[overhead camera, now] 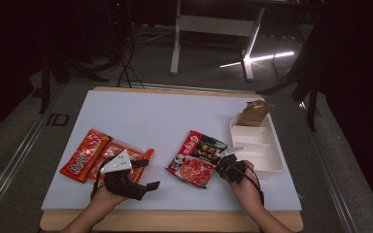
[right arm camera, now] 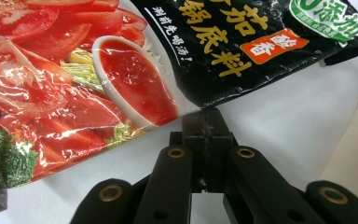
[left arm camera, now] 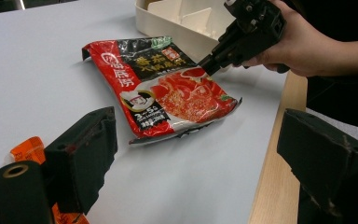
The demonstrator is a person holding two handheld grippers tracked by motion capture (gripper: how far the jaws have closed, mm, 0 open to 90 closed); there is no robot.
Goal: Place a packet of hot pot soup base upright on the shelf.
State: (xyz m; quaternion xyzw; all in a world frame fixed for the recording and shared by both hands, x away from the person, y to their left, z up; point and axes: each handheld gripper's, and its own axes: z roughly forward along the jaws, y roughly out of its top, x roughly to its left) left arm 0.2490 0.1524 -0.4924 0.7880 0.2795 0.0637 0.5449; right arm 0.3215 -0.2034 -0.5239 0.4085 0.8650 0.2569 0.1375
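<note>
A white tabletop (overhead camera: 175, 116) carried every item, its wooden border exposed along the near edge. Toward the right edge stood one white divided tray (overhead camera: 274, 156), its long side parallel to that edge; a single brown pouch (overhead camera: 254, 113) leaned in its far compartment, while the nearer compartments appeared empty, which suggests, as a judgement only, that packets were being sorted into it. Three flat packets lay on the tabletop: one red-and-black soup-base packet (overhead camera: 197, 158) near the middle of the near half, just beside the tray, and two orange-red packets (overhead camera: 85, 154) side by side toward the near left corner. The right gripper (overhead camera: 225, 166) met the soup-base packet's tray-side edge; in the right gripper view its jaws stood closed together with the black margin of the packet apparently pinched at their tips, a low edge grip probably chosen because a flat pouch offers nothing else to seize. The left gripper (overhead camera: 148, 174) hovered above the tabletop near the orange-red packets, jaws spread wide and empty, the grey three-cornered plate uppermost; in the left gripper view it faced the soup-base packet, presumably held ready rather than engaged. Count: one tray, one brown pouch, three packets, two grippers.
</note>
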